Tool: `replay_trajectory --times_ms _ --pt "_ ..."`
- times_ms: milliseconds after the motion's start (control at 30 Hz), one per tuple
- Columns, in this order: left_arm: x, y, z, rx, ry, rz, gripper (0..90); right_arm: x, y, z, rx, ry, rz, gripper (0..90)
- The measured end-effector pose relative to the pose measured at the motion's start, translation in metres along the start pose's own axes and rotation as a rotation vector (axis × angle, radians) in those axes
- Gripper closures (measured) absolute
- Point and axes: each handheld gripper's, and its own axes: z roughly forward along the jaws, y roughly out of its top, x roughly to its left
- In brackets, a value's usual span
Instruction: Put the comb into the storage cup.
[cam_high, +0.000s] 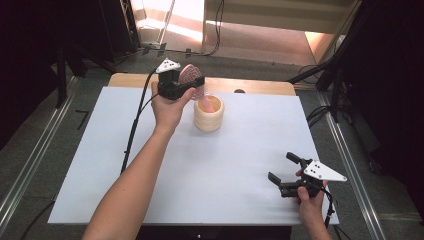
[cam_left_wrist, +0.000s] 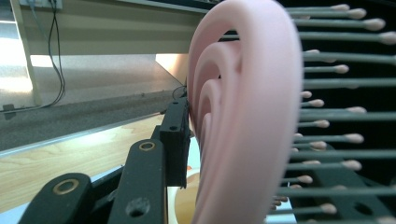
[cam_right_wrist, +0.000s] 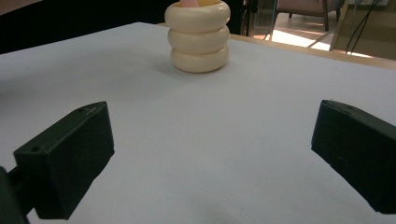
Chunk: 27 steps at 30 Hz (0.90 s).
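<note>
A pink hairbrush (cam_high: 189, 75) with pale-tipped bristles is clamped by its head in my left gripper (cam_high: 183, 84), which is shut on it at the back of the table. Its handle points down into a cream ribbed cup (cam_high: 208, 116). In the left gripper view the brush (cam_left_wrist: 243, 116) sits upright against the left finger (cam_left_wrist: 175, 140), bristles pointing right. My right gripper (cam_high: 281, 166) rests open near the front right edge, nothing between its jaws. The right gripper view shows the cup (cam_right_wrist: 199, 39) far ahead of that gripper (cam_right_wrist: 212, 154), with a pink end (cam_right_wrist: 189, 3) at its mouth.
A white sheet (cam_high: 150, 165) covers the wooden table (cam_high: 250, 86). Cables trail from the left gripper off the table's left side. Dark stands and rails flank the table on both sides.
</note>
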Motion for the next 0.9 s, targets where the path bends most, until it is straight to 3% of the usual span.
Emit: replay_trajectory --times_ms 900 --pt "0.002 -0.029 0.025 0.043 -0.005 -0.043 61.5 0.0 -0.001 0.001 0.004 0.0 -0.001 0.0"
